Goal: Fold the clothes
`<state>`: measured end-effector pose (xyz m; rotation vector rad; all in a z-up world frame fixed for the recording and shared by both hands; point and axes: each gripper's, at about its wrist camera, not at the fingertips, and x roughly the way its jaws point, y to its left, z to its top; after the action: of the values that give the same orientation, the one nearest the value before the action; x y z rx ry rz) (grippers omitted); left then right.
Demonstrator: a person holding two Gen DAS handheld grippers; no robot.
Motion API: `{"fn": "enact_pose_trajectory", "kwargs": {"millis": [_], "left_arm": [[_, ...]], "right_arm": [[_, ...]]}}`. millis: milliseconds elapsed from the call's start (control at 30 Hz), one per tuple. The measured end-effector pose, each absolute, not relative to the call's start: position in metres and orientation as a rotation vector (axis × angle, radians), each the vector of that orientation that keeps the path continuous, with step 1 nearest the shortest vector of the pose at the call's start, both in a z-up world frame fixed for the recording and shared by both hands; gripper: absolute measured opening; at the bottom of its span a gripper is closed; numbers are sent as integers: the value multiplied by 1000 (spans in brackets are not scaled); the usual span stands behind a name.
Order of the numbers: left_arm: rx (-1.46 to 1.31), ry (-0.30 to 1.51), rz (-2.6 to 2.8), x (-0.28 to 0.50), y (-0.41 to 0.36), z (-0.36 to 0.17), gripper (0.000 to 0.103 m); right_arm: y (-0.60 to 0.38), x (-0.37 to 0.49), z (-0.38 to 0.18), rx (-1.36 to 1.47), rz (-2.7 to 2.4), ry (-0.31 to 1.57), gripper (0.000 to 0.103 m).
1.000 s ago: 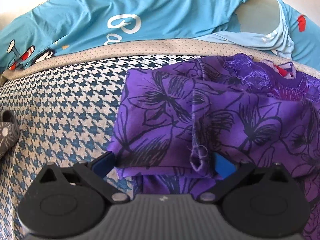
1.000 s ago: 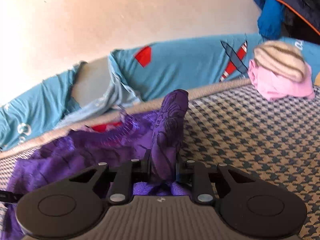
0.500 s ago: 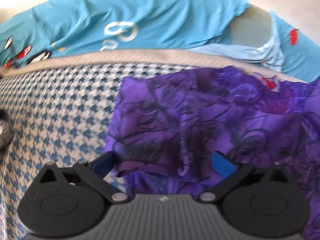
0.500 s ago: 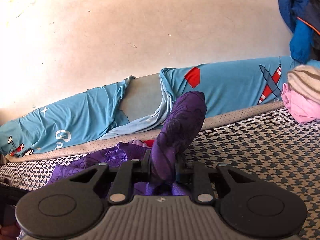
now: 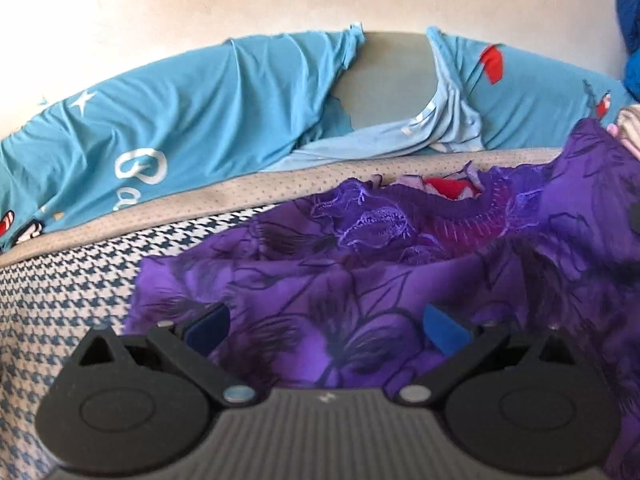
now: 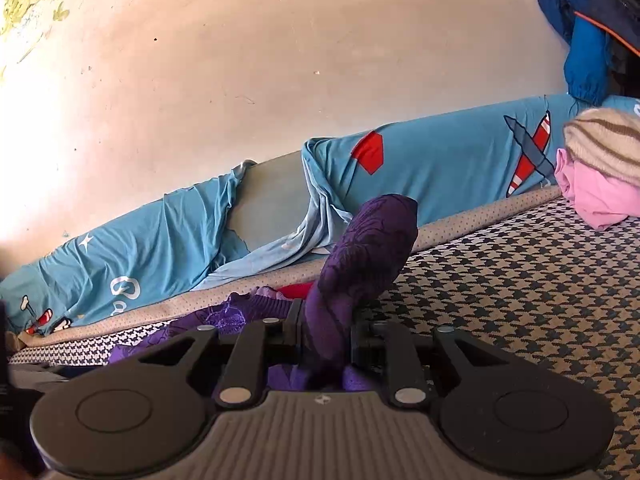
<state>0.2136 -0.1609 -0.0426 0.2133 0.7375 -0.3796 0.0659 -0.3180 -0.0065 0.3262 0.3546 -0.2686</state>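
A purple garment (image 5: 360,280) with a black flower print and a lace neckline lies rumpled on the houndstooth bed cover (image 5: 72,280). My left gripper (image 5: 326,324) stands open just above it, blue pads spread wide with cloth showing between them and nothing clamped. My right gripper (image 6: 325,336) is shut on a bunched fold of the same purple garment (image 6: 360,264), which sticks up in a roll past the fingers. The rest of the garment trails off to the left below it.
A blue cartoon-print sheet (image 6: 140,252) covers a long bolster along the wall. Folded pink and striped clothes (image 6: 600,176) sit at the far right of the bed. A dark blue jacket (image 6: 592,20) hangs at the top right. The houndstooth cover (image 6: 540,300) stretches right.
Both grippers have tilted up, so more wall shows. The right gripper lifted its purple fold higher off the bed. The left gripper stayed open over the cloth.
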Motion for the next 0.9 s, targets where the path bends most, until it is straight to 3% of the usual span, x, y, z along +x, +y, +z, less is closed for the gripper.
{"fn": "enact_pose_trajectory", "kwargs": {"millis": [233,433,900], "left_arm": [[196,811,-314,251,-194,-73,103],[186,841,-285,264,-206,-61,103],[144,865,-287,240,-106,-18,103]], "right_arm": [[-321,61,-6,330,-244,345,21],[-323,61,-6,334,-247,344,21],[-311,63,-5,299,-242,344,21]]}}
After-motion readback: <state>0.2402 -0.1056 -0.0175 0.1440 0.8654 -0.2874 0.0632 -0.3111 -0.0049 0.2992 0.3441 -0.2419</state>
